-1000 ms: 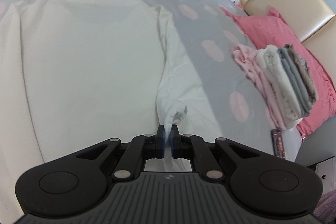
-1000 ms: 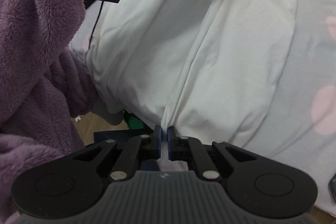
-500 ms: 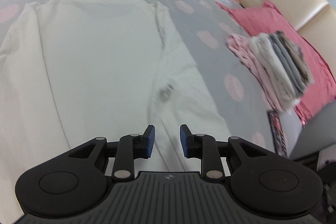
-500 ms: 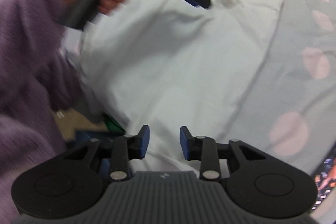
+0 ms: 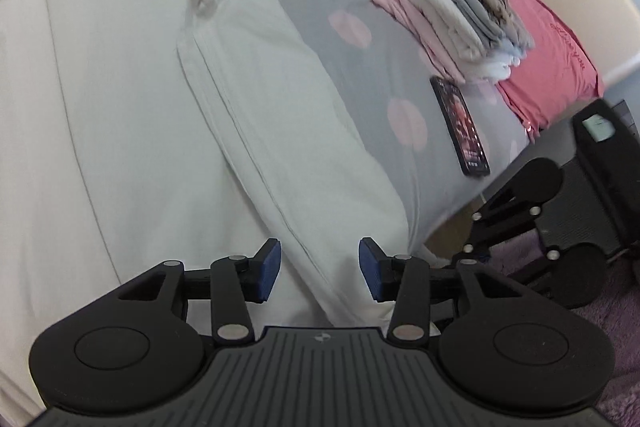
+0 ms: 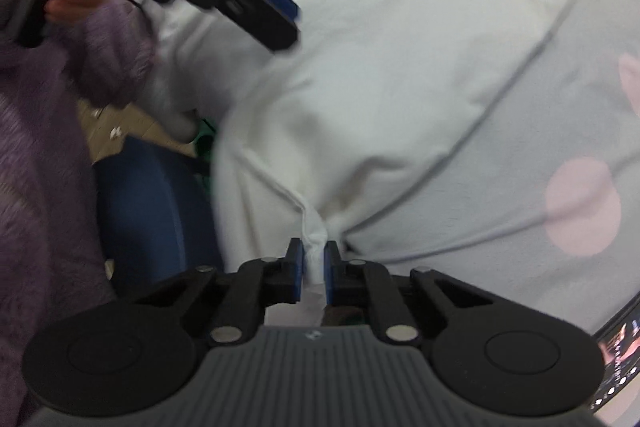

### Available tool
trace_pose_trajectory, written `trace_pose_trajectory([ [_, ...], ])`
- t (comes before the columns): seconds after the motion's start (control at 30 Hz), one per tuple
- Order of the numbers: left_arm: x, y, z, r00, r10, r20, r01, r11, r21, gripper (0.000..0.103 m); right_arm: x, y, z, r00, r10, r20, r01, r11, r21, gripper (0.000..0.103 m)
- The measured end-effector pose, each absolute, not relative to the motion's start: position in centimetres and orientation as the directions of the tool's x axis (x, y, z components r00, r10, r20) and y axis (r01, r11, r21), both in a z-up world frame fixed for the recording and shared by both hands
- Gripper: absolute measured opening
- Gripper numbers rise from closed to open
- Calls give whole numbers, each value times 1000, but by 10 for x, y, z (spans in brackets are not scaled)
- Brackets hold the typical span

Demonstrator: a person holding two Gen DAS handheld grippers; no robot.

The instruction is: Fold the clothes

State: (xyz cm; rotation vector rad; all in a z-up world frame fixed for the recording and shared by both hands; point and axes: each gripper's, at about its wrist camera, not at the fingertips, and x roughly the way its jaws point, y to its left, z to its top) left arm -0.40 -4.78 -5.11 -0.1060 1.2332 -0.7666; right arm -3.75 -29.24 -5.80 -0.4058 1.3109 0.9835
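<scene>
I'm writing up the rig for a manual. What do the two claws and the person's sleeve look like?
Both claws, left claw and right claw, are matte black, with blue pads on the fingers, silver pivot rivets, round discs at each side and a ribbed grey body. The sleeve is fluffy purple fleece.

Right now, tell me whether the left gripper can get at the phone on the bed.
Probably yes: the left gripper is opening with nothing between its pads, and bare bedspread lies around the phone. It must swing right over the white shirt.

The shirt (image 5: pixel 140 131) lies beneath and ahead of the jaws; folded clothes (image 5: pixel 444 11) and phone (image 5: pixel 464 131) lie right.
</scene>
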Motion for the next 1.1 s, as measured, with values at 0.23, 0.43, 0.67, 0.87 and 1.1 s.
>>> trace_pose_trajectory([
  [0.23, -30, -42, -57, 131, -564, -815, 386, 786, -482, 46, -91, -256, -46, -133, 432, -892, -848, 416, 328, 6],
  [0.43, -47, -46, -68, 86, -554, -828, 372, 789, -490, 48, -106, -229, -76, -149, 447, -882, -797, 474, 375, 6],
  [0.67, -67, -67, -80, 48, -476, -878, 506, 769, -389, 49, -108, -238, -72, -182, 455, -872, -772, 484, 413, 33],
  [0.87, -79, -86, -96, 13, -429, -903, 626, 708, -327, 48, -75, -274, -71, -22, 347, -938, -770, 593, 237, 34],
  [1.1, -76, -92, -113, 28, -447, -894, 689, 657, -307, 44, -51, -285, -102, -24, 316, -948, -743, 629, 229, 34],
])
